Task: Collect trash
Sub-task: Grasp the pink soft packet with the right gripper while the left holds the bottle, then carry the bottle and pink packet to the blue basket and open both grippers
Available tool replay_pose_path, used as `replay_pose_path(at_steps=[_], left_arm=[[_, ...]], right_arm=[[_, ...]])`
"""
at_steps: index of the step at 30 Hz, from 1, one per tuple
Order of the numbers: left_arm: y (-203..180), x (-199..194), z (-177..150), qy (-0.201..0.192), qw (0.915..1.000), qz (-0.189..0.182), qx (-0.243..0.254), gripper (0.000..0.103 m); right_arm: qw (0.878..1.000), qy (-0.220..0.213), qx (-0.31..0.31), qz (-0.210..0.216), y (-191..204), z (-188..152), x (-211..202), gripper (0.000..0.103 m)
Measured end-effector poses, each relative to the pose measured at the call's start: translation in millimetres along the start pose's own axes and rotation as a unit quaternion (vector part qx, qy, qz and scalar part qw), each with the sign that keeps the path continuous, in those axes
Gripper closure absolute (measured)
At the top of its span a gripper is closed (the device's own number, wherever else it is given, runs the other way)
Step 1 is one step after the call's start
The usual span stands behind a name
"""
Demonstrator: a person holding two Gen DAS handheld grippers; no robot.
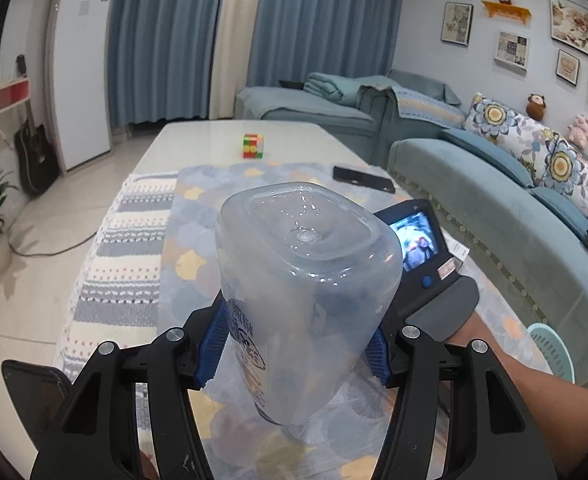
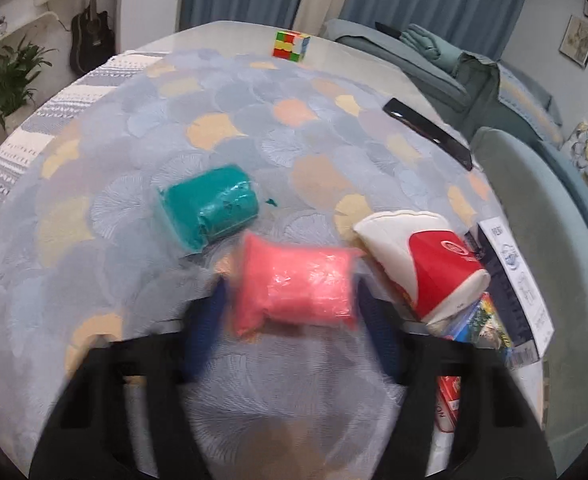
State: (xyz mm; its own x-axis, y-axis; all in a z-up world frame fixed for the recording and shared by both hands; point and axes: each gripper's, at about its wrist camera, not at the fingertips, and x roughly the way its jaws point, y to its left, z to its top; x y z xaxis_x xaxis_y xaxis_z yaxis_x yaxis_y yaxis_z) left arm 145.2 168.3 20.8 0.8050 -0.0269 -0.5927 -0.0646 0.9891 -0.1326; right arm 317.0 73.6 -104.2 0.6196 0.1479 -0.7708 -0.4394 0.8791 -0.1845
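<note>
Patterned tablecloth, left claw clenched on clear bottle, right claw spread around pink packet

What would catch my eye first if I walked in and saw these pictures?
Probably the big clear plastic bottle, held bottom-forward between the left gripper pads above the patterned tablecloth. Next, the bright pink packet sitting between the blurred right gripper fingers, with a teal packet lying just beyond it.
</note>
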Motion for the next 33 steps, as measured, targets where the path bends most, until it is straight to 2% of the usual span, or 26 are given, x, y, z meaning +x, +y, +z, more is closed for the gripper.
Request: replay_pose_path(at_steps=[3, 6, 11, 15, 17, 21, 24, 26, 33], left_arm=[[4.7, 2.3, 0.5, 0.006, 0.9999, 0.001, -0.009, 0.047], [5.8, 0.3, -1.9, 0.005, 0.9999, -0.002, -0.011, 0.047], [-0.2, -6.5, -7.5, -0.003, 1.0, -0.002, 0.003, 0.047], [-6.9, -10.1, -9.6, -0.012, 0.9998, -0.001, 0.015, 0.047], [-9.3, -9.9, -11.5, -0.012, 0.9997, 0.0, 0.019, 0.047], [-24.5, -13.2, -14.4, -0.017, 0.9995, 0.0, 0.027, 0.047], [-40.1, -16.7, -19.3, -0.025, 0.9988, 0.001, 0.042, 0.047], [-51.8, -19.0, -22.8, -0.031, 0.998, 0.002, 0.056, 0.047], [-91.2, -34.0, -32.9, -0.054, 0.9948, -0.009, 0.085, 0.047]], right_arm=[[0.999, -0.014, 0.019, 0.033, -11.2, -6.9, -10.5, 0.058], [0.998, -0.033, 0.02, 0.042, -25.7, -23.1, -35.3, 0.059], [0.995, -0.075, 0.05, 0.051, -69.8, -70.1, -107.8, 0.059], [0.991, -0.089, 0.098, 0.034, -106.4, -119.1, -161.5, 0.059], [0.985, -0.111, 0.128, 0.035, -122.3, -143.4, -193.0, 0.059], [0.979, -0.149, 0.142, -0.007, -139.0, -183.7, -240.5, 0.059], [0.967, -0.156, 0.199, 0.012, -159.0, -201.8, -255.0, 0.059], [0.964, -0.156, 0.215, 0.016, -166.4, -207.3, -258.2, 0.059], [0.964, -0.165, 0.208, 0.011, -173.6, -216.4, -271.4, 0.059]])
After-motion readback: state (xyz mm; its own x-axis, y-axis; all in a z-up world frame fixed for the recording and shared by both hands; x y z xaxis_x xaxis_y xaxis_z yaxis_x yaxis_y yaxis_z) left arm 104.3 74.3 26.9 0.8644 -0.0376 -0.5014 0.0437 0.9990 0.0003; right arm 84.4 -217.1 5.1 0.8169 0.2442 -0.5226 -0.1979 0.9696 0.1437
